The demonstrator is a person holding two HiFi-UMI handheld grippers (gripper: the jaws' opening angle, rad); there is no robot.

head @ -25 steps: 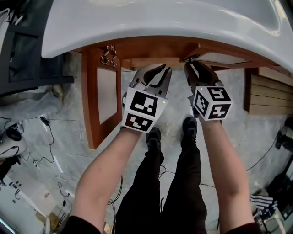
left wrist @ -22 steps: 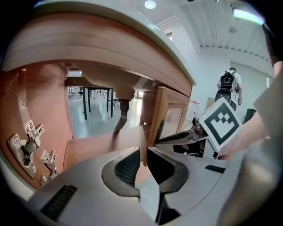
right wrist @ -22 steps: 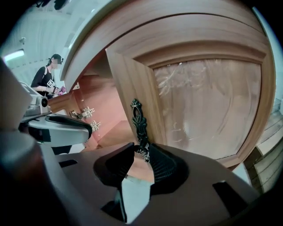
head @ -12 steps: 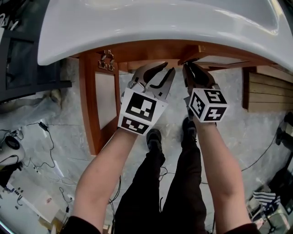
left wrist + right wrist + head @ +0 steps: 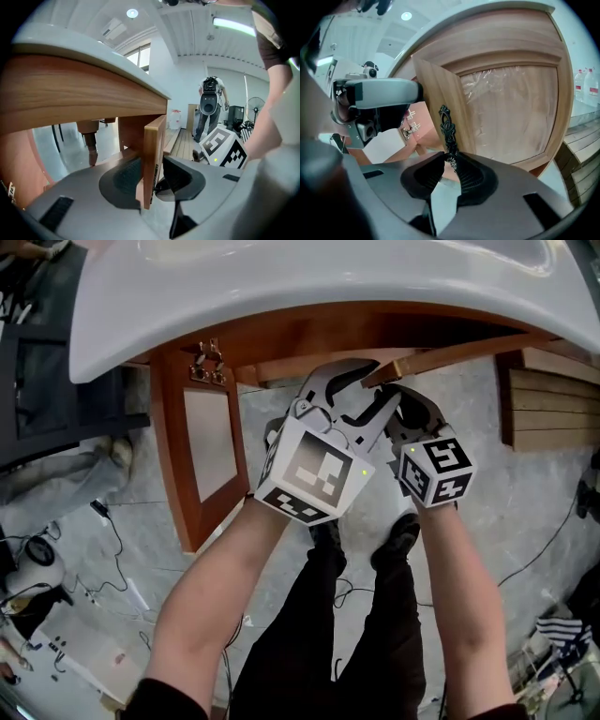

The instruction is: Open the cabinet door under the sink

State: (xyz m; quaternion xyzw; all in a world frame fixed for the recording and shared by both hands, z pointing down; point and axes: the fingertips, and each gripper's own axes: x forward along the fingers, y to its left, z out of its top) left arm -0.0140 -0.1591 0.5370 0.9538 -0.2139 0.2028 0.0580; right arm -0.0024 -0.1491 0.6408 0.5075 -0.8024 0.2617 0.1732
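Under the front rim of the sink (image 5: 281, 296), the cabinet door (image 5: 511, 108) stands partly swung out, its free edge turned toward the person; the other door (image 5: 202, 446), further along under the sink, already hangs wide open. The left tool (image 5: 153, 177) straddles that free edge with its jaws opening, the wood between them and a gap at one pad, so it seems to be letting go rather than pulling; the right tool (image 5: 450, 161) is closing on the lower end of the dark ornate handle (image 5: 446, 126), both tips meeting the metal, probably to take over the pull; the swing looks only partway done.
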